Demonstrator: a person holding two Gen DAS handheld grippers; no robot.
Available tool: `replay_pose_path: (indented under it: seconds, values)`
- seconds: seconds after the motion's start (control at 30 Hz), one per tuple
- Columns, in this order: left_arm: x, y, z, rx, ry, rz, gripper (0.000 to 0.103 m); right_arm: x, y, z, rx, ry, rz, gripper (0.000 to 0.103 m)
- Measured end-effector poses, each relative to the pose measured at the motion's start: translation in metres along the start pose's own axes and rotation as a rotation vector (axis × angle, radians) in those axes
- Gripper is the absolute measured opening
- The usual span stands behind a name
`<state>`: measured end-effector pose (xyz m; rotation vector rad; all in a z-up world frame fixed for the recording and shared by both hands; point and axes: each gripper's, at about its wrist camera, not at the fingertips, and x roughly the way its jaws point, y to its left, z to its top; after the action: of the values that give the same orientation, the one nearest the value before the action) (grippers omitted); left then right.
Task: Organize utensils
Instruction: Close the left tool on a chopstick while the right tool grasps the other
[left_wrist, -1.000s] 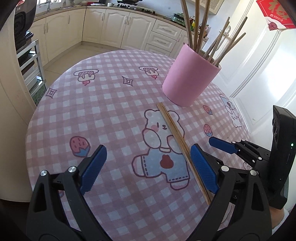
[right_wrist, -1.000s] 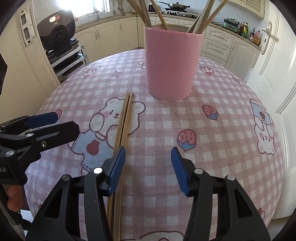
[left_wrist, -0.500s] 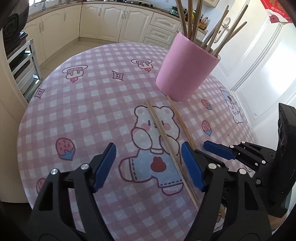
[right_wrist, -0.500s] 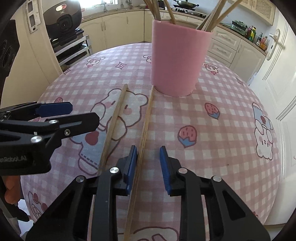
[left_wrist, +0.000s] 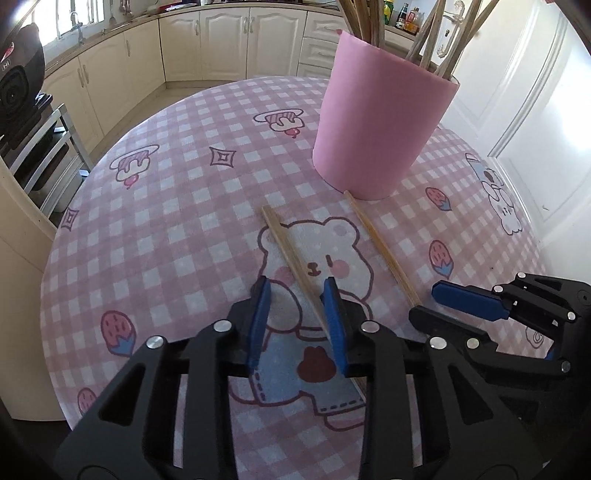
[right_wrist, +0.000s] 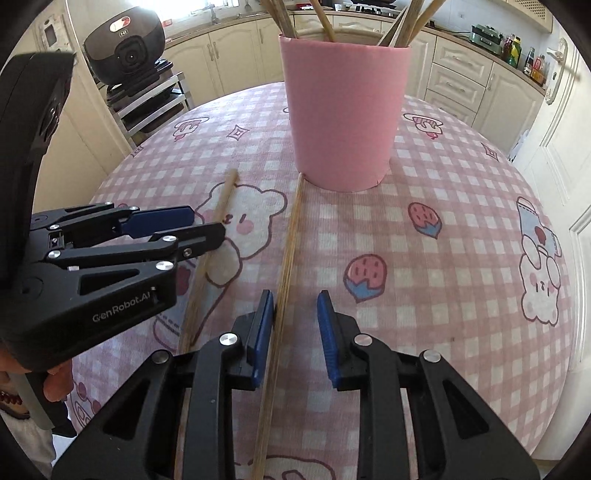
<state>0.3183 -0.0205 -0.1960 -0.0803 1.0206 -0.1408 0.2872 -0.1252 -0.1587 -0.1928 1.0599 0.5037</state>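
Pink gingham tablecloth (left_wrist: 177, 229), printed with bears and strawberries, is covering the round table. Pink cylindrical holder (right_wrist: 345, 110) is standing upright at the far side, bristling with wooden chopsticks (right_wrist: 400, 22).

Two loose chopsticks are lying flat, well apart, long axes running from the near edge toward the holder. The right chopstick (right_wrist: 286, 273) is pointing its far tip at the holder's base, touching or just short of it. The left chopstick (left_wrist: 291, 254) is angling across the bear print.

Left gripper (left_wrist: 297, 291): jaws closing, left chopstick between them, against the right pad; the other pad is standing clear. Right gripper (right_wrist: 295, 301): narrow gap, right chopstick lying along the left pad, right pad clear.
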Motion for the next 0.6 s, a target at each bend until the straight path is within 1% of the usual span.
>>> replay_pose_path:
  seconds: [0.07,0.17,0.27,0.43,0.5,0.57,0.6]
  values:
    - [0.0,0.002,0.001,-0.001,0.001,-0.018,0.013,0.003,0.002,0.006,-0.007,0.007,-0.01,0.022]
    - [-0.001,0.006,0.001,-0.002,0.004,-0.037,0.013,0.009,0.008,0.015,-0.025,0.019,-0.03,0.025]
    - [-0.005,0.015,-0.001,-0.001,-0.004,-0.048,0.012,0.013,0.013,0.023,-0.04,0.03,-0.049,0.025]
    - [-0.01,0.025,-0.005,-0.021,-0.01,-0.095,0.011,0.018,0.015,0.031,-0.047,0.048,-0.07,0.023]
    - [-0.015,0.031,-0.009,-0.018,-0.011,-0.105,0.01,0.02,0.017,0.034,-0.047,0.049,-0.076,0.019]
    - [-0.017,0.034,-0.01,-0.021,-0.01,-0.119,0.009,0.02,0.019,0.035,-0.043,0.043,-0.087,0.005]
    - [-0.018,0.036,-0.011,-0.022,-0.008,-0.129,0.009,0.021,0.021,0.035,-0.043,0.04,-0.093,0.005]
